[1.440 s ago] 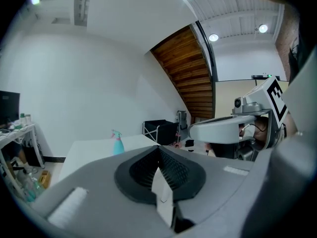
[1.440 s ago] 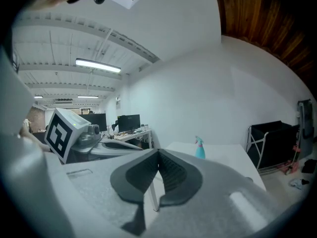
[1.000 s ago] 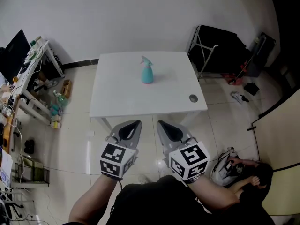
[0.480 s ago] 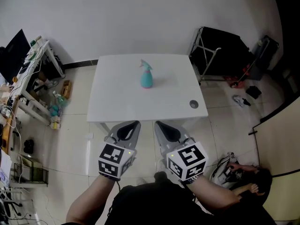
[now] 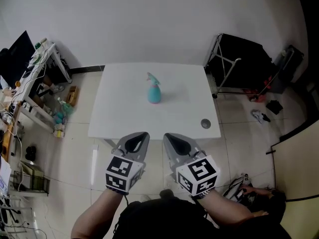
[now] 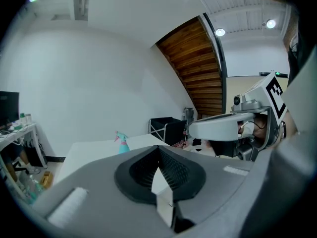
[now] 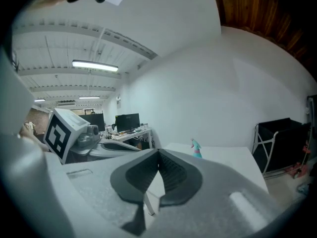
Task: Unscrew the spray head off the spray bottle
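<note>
1. From the head view:
   - The spray bottle (image 5: 154, 92) stands upright near the middle of the white table (image 5: 124, 118). Its spray head (image 5: 151, 77) is on, and it is well apart from both tools.
   - Risk, as judged: the bottle looks light and stands free, so a closed tool bumping it on approach could tip or slide it.
   - A small round object (image 5: 205, 124) near the table's right front corner could be knocked off by a wide reach.
   - The left tongs (image 5: 144, 134) and right tongs (image 5: 167, 135) hang side by side, short of the table's near edge. Both are closed and touch nothing.

2. From the left gripper view:
   - Risk, as judged: if the head is turned while the body is not held, the whole bottle would likely spin and the thread would not loosen.
   - The left tongs have their jaws together, ribbed pads meeting at the tip, with nothing between them.
   - The bottle shows small and far ahead on the table.

3. From the right gripper view:
   - Risk, as judged: a grip on the trigger instead of the collar could squirt liquid onto the table.
   - The right tongs likewise have their jaws together and hold nothing. They must part before any grip is possible.
   - The bottle stands upright, well ahead.
</note>
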A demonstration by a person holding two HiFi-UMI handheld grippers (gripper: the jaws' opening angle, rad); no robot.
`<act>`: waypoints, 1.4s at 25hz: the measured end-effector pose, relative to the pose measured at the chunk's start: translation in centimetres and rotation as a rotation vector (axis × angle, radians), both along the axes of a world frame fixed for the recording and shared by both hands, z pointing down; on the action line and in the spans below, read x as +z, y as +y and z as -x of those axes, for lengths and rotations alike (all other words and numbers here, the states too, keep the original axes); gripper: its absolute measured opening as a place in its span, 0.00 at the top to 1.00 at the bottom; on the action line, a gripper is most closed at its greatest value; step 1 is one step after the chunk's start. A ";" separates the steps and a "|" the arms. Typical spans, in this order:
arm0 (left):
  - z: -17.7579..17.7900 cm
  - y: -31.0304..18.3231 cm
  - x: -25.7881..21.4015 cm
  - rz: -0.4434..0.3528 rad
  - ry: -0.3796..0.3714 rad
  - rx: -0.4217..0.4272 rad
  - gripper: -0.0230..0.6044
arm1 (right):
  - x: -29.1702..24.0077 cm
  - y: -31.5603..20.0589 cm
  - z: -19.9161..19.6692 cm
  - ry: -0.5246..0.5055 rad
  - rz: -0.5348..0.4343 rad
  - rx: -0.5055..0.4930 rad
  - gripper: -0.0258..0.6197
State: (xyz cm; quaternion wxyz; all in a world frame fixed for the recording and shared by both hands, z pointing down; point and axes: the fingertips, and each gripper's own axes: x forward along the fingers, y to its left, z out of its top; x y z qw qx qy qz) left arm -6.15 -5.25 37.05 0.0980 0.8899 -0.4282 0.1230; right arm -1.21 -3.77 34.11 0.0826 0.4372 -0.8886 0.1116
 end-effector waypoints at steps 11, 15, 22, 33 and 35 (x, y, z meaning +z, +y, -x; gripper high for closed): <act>-2.4 -3.6 1.2 0.026 -0.020 -0.043 0.94 | 0.9 -3.3 -2.2 -0.007 0.019 -0.048 0.97; -3.4 -4.7 1.4 0.031 -0.026 -0.061 0.94 | 1.2 -4.3 -2.9 -0.008 0.026 -0.075 0.97; -4.5 -6.1 1.9 0.040 -0.038 -0.102 0.94 | 1.5 -5.6 -3.9 -0.006 0.030 -0.121 0.97; -4.3 -7.0 2.2 0.048 -0.039 -0.154 0.94 | 1.8 -6.6 -3.6 0.009 0.027 -0.180 0.97; -4.4 -7.2 2.3 0.059 -0.035 -0.157 0.94 | 1.9 -7.0 -3.8 0.013 0.027 -0.180 0.97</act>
